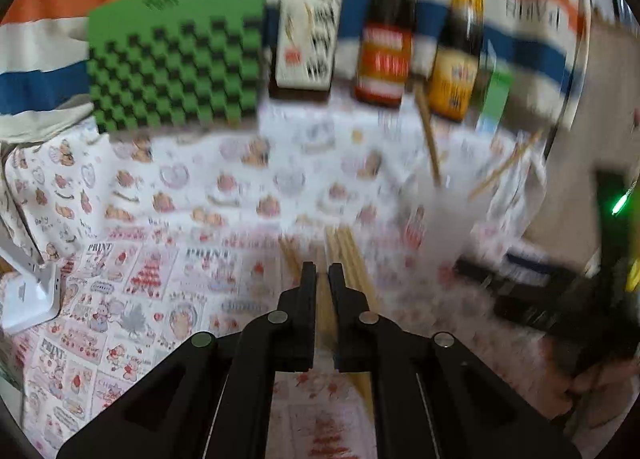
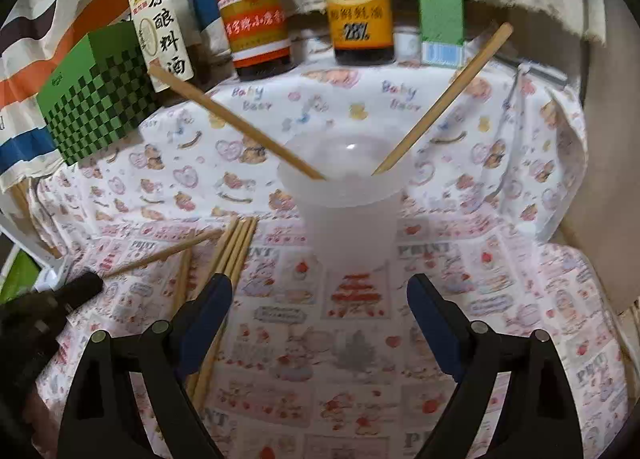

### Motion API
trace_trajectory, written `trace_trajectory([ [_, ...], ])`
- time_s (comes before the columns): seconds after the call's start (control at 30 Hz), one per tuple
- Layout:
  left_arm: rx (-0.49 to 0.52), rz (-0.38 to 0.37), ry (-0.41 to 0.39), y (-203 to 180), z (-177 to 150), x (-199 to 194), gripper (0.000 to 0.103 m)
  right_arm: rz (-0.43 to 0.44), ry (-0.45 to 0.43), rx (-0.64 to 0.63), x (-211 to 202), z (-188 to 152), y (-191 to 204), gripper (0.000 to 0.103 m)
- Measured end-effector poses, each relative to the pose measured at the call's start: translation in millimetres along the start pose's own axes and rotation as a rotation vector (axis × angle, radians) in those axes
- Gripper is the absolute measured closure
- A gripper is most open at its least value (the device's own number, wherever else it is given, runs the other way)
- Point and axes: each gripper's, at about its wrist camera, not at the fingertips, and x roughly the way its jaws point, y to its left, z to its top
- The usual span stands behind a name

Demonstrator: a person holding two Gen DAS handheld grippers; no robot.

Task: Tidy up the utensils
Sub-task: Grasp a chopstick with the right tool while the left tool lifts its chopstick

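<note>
A translucent plastic cup [image 2: 348,215] stands on the patterned tablecloth with two wooden chopsticks [image 2: 240,127] leaning out of it, one to each side. Several loose chopsticks [image 2: 236,247] lie together on the cloth left of the cup. My right gripper [image 2: 320,299] is open just in front of the cup, with nothing between its blue pads. My left gripper [image 1: 322,271] is shut on one chopstick [image 1: 323,311], which runs back between its black fingers. In the right wrist view that gripper [image 2: 90,285] sits low on the left, the held chopstick [image 2: 160,255] slanting up toward the cup. The left wrist view is blurred.
Along the back stand a green checkered box [image 2: 96,99], three sauce bottles [image 2: 252,19] and a green drink carton [image 2: 440,7] against striped fabric. A white object [image 1: 28,291] sits at the left edge. The cloth drops off the table on the right [image 2: 568,163].
</note>
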Motion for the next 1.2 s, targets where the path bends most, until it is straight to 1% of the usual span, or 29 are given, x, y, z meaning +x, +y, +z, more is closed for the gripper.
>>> trace_trajectory([
  [0.07, -0.013, -0.001, -0.061, 4, 4, -12, 0.098, 0.020, 0.013, -0.009, 3, -2, 4, 0.012],
  [0.1, -0.010, 0.020, -0.095, 2, 5, -17, 0.098, 0.021, 0.018, -0.023, 4, -4, 8, 0.012],
  [0.17, -0.002, 0.049, -0.135, 4, 7, -23, 0.098, 0.018, 0.028, -0.054, 8, -7, 15, 0.012],
  [0.23, -0.004, 0.055, -0.160, 7, 8, -29, 0.098, 0.019, 0.044, -0.073, 12, -10, 19, 0.012],
  [0.33, -0.018, 0.070, -0.172, 11, 9, -34, 0.098, 0.039, 0.070, -0.095, 18, -15, 26, 0.012],
  [0.4, -0.037, 0.070, -0.181, 14, 8, -34, 0.098, 0.051, 0.073, -0.109, 19, -17, 30, 0.015],
  [0.43, -0.044, 0.071, -0.189, 16, 8, -35, 0.098, 0.061, 0.073, -0.115, 19, -19, 32, 0.018],
  [0.5, -0.055, 0.083, -0.218, 20, 8, -40, 0.098, 0.098, 0.073, -0.118, 18, -21, 36, 0.020],
  [0.57, -0.066, 0.092, -0.249, 23, 9, -45, 0.098, 0.147, 0.084, -0.120, 19, -25, 41, 0.031],
  [0.6, -0.072, 0.094, -0.269, 25, 9, -49, 0.098, 0.172, 0.089, -0.122, 20, -27, 45, 0.033],
  [0.7, -0.073, 0.119, -0.302, 28, 10, -55, 0.098, 0.200, 0.110, -0.149, 25, -36, 58, 0.040],
  [0.77, -0.074, 0.125, -0.317, 29, 10, -58, 0.098, 0.208, 0.125, -0.175, 27, -41, 67, 0.049],
  [0.8, -0.074, 0.125, -0.320, 29, 11, -59, 0.098, 0.212, 0.130, -0.185, 28, -43, 71, 0.050],
  [0.9, -0.076, 0.108, -0.326, 29, 10, -61, 0.098, 0.239, 0.143, -0.189, 30, -47, 80, 0.061],
  [0.97, -0.071, 0.129, -0.327, 28, 10, -60, 0.098, 0.275, 0.157, -0.184, 32, -49, 84, 0.066],
  [1.0, -0.074, 0.135, -0.330, 29, 9, -59, 0.098, 0.287, 0.161, -0.183, 33, -50, 86, 0.067],
  [1.07, -0.089, 0.137, -0.331, 33, 10, -60, 0.098, 0.310, 0.165, -0.181, 33, -50, 89, 0.075],
  [1.13, -0.103, 0.143, -0.331, 36, 11, -60, 0.098, 0.322, 0.173, -0.186, 36, -51, 92, 0.077],
  [1.2, -0.117, 0.147, -0.336, 40, 11, -62, 0.098, 0.314, 0.169, -0.186, 36, -52, 94, 0.080],
])
